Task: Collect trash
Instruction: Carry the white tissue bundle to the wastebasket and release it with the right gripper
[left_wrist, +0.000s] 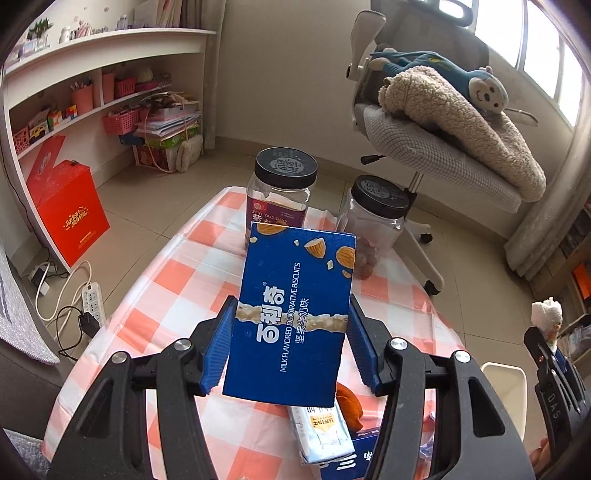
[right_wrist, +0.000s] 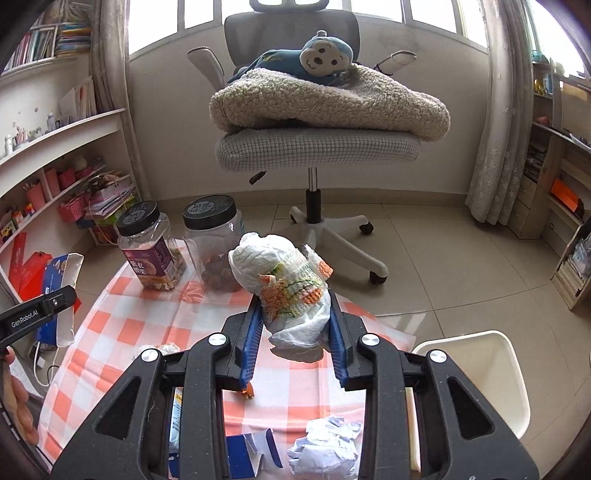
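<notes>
The biscuit box (left_wrist: 295, 317) is clamped by the left tool (left_wrist: 291, 343). The crumpled wrapper (right_wrist: 288, 288) is pinched by the right tool (right_wrist: 293, 339). Either could be dropped beside the white bin (right_wrist: 491, 369) if released early.

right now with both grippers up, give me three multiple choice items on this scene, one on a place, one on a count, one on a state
1. Where is the white bin?
A. on the chair
B. on the floor beside the table's right edge
C. on the shelf

2. How many black-lidded jars stand on the checked tablecloth?
A. one
B. two
C. four

3. What is the left gripper doing?
A. shut on the blue biscuit box
B. open and empty
C. shut on a jar

Answers:
1 B, the bin sits low, just past the cloth's right edge.
2 B, a labelled jar and a clear jar stand side by side.
3 A, both blue fingers press the box's sides, and it is lifted off the cloth.
</notes>
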